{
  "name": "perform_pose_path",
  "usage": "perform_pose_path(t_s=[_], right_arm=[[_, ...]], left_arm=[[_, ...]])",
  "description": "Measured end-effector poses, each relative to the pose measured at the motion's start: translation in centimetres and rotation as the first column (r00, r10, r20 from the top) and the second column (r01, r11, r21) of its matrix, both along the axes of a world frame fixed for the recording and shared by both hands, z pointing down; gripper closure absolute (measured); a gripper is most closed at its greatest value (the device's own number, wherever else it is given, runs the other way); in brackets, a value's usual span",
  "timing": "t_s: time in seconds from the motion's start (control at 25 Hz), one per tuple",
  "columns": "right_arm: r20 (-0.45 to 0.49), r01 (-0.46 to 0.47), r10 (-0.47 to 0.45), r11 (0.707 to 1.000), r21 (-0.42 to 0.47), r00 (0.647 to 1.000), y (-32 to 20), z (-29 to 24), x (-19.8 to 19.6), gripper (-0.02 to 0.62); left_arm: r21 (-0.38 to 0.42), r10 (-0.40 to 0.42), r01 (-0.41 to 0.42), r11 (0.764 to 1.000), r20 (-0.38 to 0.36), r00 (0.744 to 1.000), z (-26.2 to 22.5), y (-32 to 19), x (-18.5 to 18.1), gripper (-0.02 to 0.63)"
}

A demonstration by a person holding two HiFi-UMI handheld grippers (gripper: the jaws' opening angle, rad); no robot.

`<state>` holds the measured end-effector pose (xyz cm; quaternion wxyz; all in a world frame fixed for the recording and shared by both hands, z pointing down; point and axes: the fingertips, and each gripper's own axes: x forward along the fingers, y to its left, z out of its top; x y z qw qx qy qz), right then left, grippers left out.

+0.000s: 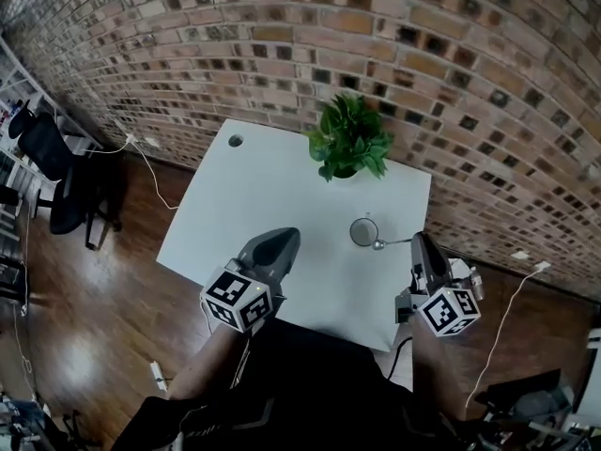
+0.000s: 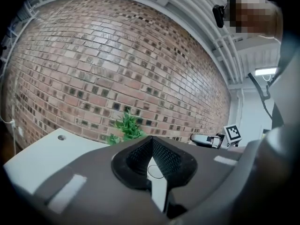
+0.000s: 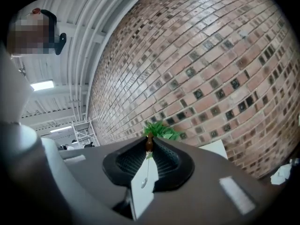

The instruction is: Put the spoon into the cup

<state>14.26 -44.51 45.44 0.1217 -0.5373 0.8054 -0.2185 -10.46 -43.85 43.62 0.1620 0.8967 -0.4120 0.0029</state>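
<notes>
A clear cup (image 1: 363,231) stands on the white table (image 1: 263,186), right of centre. A metal spoon (image 1: 392,243) lies flat just right of it, bowl by the cup, handle toward my right gripper (image 1: 419,240). That gripper hovers at the table's right edge with its jaws nearly together and nothing held. In the right gripper view (image 3: 149,137) the spoon (image 3: 145,172) shows on the table below the jaws. My left gripper (image 1: 289,236) hangs left of the cup, shut and empty. In the left gripper view (image 2: 151,138) the cup's rim (image 2: 156,171) shows beneath the jaws.
A potted green plant (image 1: 349,139) stands at the table's far edge by the brick wall. A black office chair (image 1: 52,167) is on the wooden floor at left. White cables (image 1: 507,308) trail across the floor at right.
</notes>
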Motion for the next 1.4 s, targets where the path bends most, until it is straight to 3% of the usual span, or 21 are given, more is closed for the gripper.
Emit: perform_pose_path(t_s=[0.48,0.76,1.12,1.4], right_arm=[[-0.086,-0.131,0.125,0.989,-0.069,0.988,-4.0,6.2,-2.3,0.548],[-0.175,-0.165,0.141,0.977,-0.133,0.974,-5.3,10.7,-3.4,0.548],[-0.256,-0.171,0.123,0.969,-0.176,0.959,-6.2,15.1,-4.7,0.548],[-0.246,-0.208,0.155,0.956,-0.205,0.957,-5.8,16.7,-4.1,0.546]], left_arm=[[-0.075,0.102,-0.101,0.992,0.013,0.995,4.7,-4.1,-1.8,0.614],[-0.118,0.152,-0.150,0.982,0.003,0.988,5.8,-4.8,-1.2,0.614],[-0.137,0.134,-0.129,0.982,0.032,0.990,6.9,-5.6,-1.8,0.614],[-0.156,0.143,-0.139,0.978,0.018,0.990,7.6,-4.9,-1.1,0.614]])
